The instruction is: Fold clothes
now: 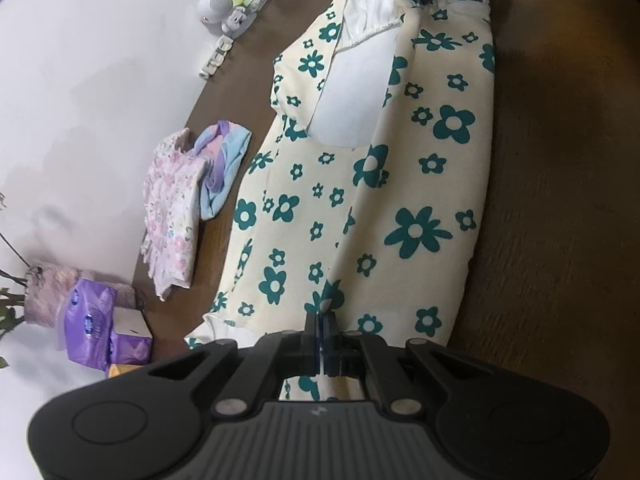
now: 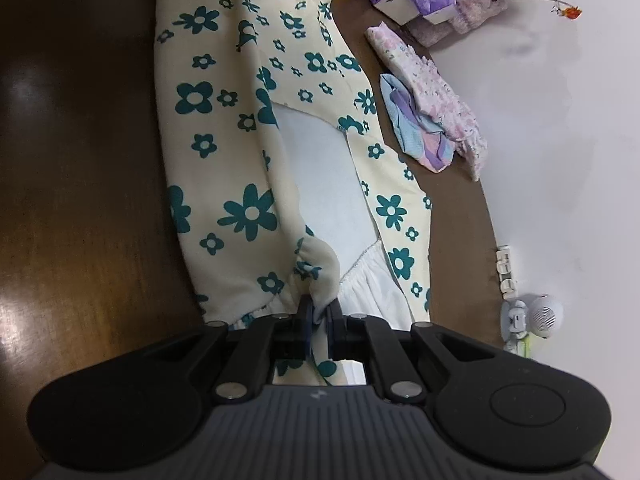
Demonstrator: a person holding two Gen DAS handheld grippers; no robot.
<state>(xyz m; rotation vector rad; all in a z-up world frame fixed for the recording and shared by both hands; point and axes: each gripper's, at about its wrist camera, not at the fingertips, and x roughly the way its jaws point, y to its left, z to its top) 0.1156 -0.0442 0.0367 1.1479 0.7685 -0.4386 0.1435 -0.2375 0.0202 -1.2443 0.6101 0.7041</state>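
From my remote seat I can read no words or numbers anywhere. The purple tissue packs point(image 1: 90, 320) carry a round blue brand badge (its lettering too blurred to make out), and each gripper body shows a small pale emblem, illegible.

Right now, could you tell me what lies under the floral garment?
The floral garment rests on the brown table, its white lining exposed. Anything beneath the fabric is covered. Both tongs pinch its ends.
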